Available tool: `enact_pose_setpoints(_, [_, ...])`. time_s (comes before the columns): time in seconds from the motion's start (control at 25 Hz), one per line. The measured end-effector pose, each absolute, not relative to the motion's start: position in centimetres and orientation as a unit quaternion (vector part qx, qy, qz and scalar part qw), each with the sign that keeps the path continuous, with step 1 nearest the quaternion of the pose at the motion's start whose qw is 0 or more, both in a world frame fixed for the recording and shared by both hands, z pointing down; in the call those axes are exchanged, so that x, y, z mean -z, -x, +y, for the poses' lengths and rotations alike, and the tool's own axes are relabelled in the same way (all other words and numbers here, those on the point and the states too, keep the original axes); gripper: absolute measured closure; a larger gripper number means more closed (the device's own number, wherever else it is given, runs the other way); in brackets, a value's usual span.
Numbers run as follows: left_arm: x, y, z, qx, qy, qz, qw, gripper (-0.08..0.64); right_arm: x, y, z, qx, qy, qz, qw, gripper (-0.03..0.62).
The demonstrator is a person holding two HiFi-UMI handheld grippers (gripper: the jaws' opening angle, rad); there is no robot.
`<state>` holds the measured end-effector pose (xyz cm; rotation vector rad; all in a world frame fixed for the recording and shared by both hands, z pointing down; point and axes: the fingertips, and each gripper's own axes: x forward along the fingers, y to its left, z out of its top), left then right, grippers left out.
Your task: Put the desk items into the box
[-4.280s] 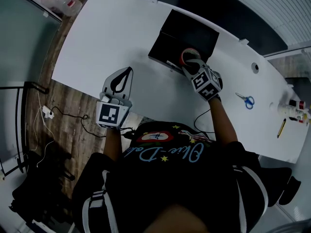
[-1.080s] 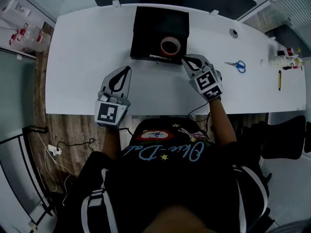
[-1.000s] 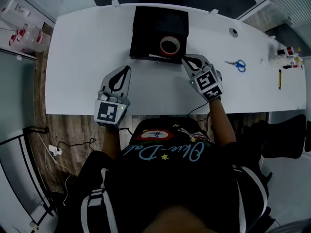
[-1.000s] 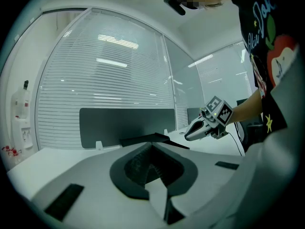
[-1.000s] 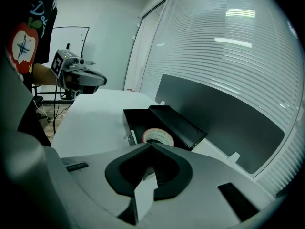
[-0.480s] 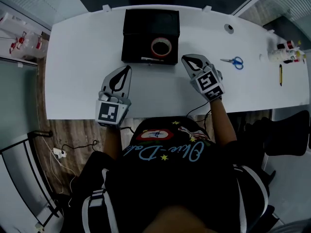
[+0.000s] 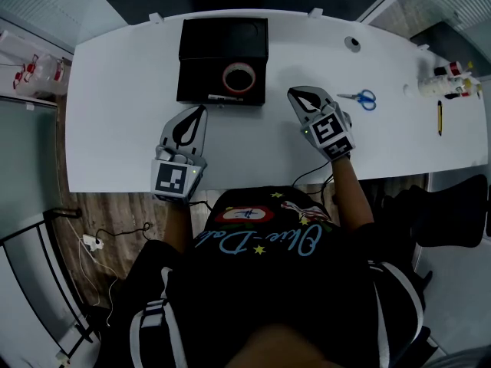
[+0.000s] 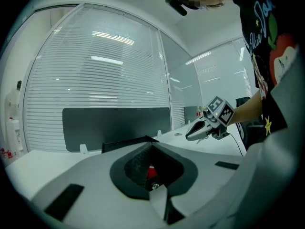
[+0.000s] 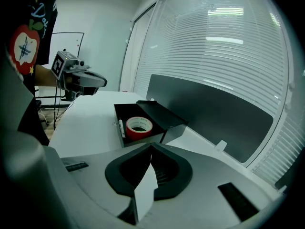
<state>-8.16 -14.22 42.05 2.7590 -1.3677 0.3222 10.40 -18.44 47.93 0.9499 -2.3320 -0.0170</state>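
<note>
desk: white, curved; the person stands at its near edge.
box: black, open, lid tipped back on the far side. It sits on the desk towards the far edge, a bit left of centre.
tape: red roll lying flat inside the box, right half.
marker: thin and white. It lies in the box along the near wall, just in front of the tape.
left gripper: jaws meet at the tips with nothing clamped. It is over the near half of the desk and points away from the person. I can't tell if it touches the top.
box vs left gripper: the box is ahead of the tips and slightly to the right, near but apart.
left gripper view: box rim shows just past the jaws. A small red patch shows in the gap behind the tips, probably the tape, but the view is too dim to be sure.
right gripper: jaws closed tip to tip and empty, over the desk right of the box.
box vs right gripper: the box is to the left of the tips and a little farther out, close but not touching. The tape is the nearest item in it.
right gripper view: box is ahead and left, with the tape and marker in plain sight. The left gripper is farther left.
scissors: blue handles, flat on the desk, right of the right gripper's tips and apart from them.
pen: yellow, well out on the desk's right end.
bottles: small cluster at the far right, beyond the pen.
</note>
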Motion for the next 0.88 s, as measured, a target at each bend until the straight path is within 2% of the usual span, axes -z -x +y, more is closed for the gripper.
enact_pose_setpoints(0.88, [-41.6, -0.2, -14.6, -0.12, -0.897, -0.425, 0.017, 0.565, -47.7, -19.2, -18.1, 0.001, -0.374, -0.875, 0.307, 0.595])
